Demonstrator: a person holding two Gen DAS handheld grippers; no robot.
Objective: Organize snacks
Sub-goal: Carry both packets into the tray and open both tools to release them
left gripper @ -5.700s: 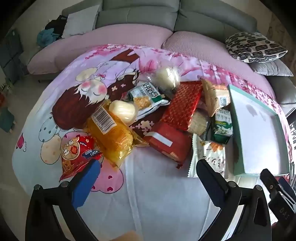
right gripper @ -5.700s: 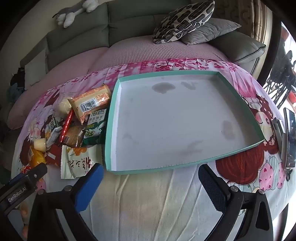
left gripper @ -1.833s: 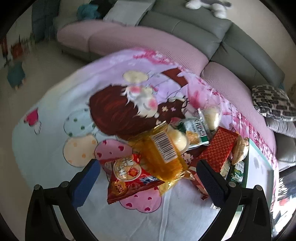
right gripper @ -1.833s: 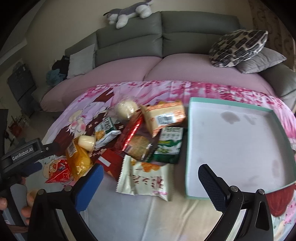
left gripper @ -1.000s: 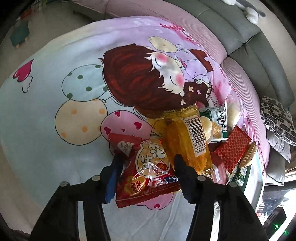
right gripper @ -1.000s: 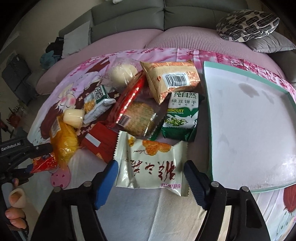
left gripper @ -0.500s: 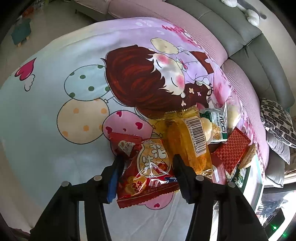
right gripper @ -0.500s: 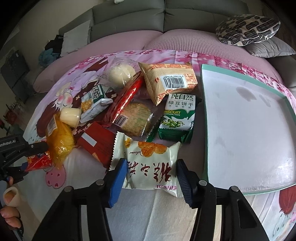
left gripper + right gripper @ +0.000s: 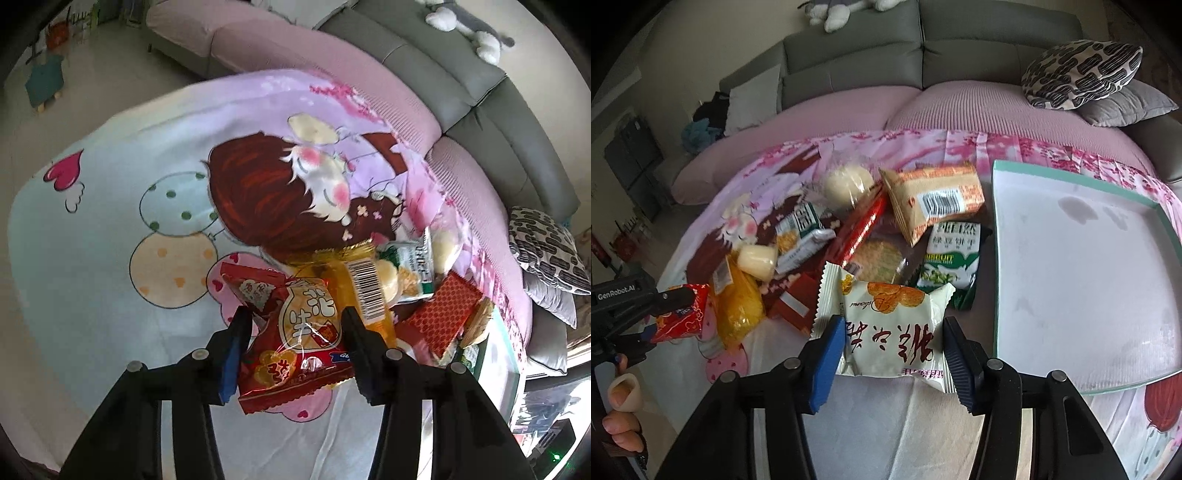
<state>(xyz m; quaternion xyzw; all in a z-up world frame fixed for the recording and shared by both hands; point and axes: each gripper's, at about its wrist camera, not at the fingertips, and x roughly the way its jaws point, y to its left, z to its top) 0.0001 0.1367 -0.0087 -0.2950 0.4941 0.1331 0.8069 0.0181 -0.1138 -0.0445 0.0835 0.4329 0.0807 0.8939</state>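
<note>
Left claw closing on the red peanut packet, right claw clamped on the white biscuit packet; lift both clear before crossing to the teal tray.

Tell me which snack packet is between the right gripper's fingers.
The white packet with red characters, flanked by the right gripper; the green biscuit pack lies beyond it.

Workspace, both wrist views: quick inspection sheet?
Surface: cartoon-print cloth.
Job's things: snack pile; red peanut pack; white pastry pack; tray, teal rim, nothing in it.
Clutter: nothing seen.
Grippers: left gripper closing on the red peanut pack, lifted; right gripper shut on the white pastry pack.
Cables: nothing seen.
Surroundings: grey sofa, patterned cushion, plush toy.
</note>
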